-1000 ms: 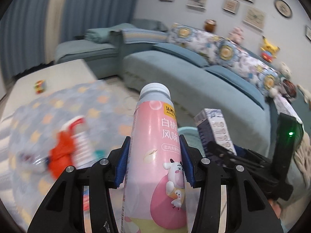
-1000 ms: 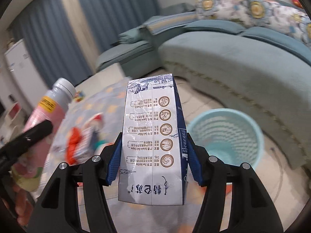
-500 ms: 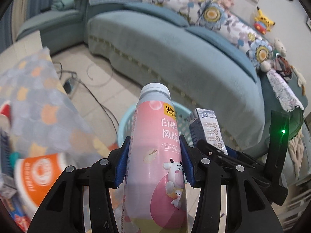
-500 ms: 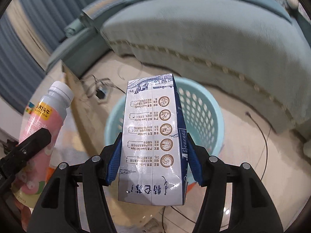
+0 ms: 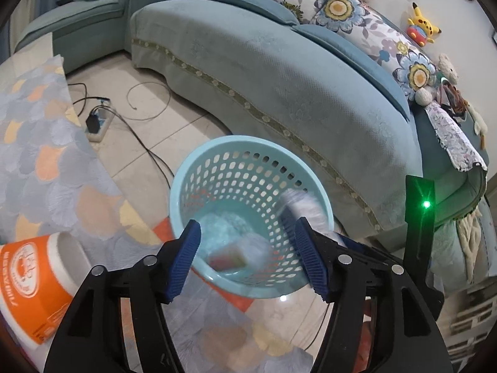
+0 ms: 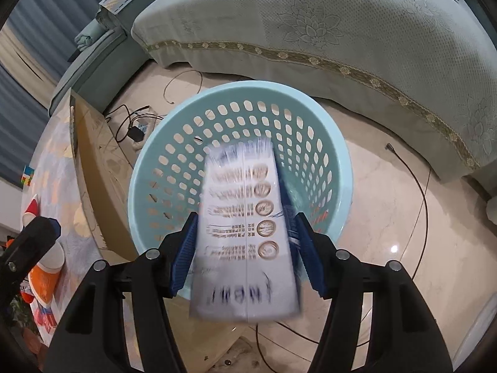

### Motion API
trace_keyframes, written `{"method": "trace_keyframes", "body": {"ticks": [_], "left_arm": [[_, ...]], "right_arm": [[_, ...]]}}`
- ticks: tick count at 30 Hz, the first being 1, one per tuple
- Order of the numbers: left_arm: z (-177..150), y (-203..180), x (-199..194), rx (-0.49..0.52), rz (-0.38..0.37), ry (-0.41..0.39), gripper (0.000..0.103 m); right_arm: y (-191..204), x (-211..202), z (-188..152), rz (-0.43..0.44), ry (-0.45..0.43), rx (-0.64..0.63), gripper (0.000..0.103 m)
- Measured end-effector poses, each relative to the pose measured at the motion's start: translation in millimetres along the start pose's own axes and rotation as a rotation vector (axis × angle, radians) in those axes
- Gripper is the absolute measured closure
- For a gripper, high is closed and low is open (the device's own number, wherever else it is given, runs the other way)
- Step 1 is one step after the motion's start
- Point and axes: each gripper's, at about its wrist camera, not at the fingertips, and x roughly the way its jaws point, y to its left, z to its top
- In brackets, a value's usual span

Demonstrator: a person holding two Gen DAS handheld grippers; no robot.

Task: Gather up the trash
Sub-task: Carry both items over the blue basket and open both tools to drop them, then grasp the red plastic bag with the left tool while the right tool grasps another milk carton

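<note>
A light blue perforated basket stands on the floor right below both grippers. My left gripper hangs over its mouth with jaws opening and nothing between them. The pink bottle is a blur inside the basket under it. My right gripper is also above the basket, jaws opening. The white and blue carton is still between its pads but blurred, sliding forward out of them towards the basket.
A low table under a patterned cloth stands left of the basket, with an orange and white cup lying on it. A power strip and cables lie on the tiled floor. A teal sofa curves behind the basket.
Both grippers swung from the table down over the basket. The left jaws opened and the pink bottle dropped out. The carton, firmly held before, now slips between the right pads.
</note>
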Motion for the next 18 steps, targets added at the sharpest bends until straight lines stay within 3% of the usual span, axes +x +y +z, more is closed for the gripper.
{"method": "trace_keyframes", "body": {"ticks": [8, 18], "left_arm": [[-14, 13, -46, 0.005, 0.007, -0.047, 0.041], [-42, 47, -129, -0.037, 0.048, -0.16, 0.041]], "right_arm": [[4, -15, -13, 0.028, -0.009, -0.008, 0.045], [52, -55, -38, 0.081, -0.084, -0.129, 0.045]]}}
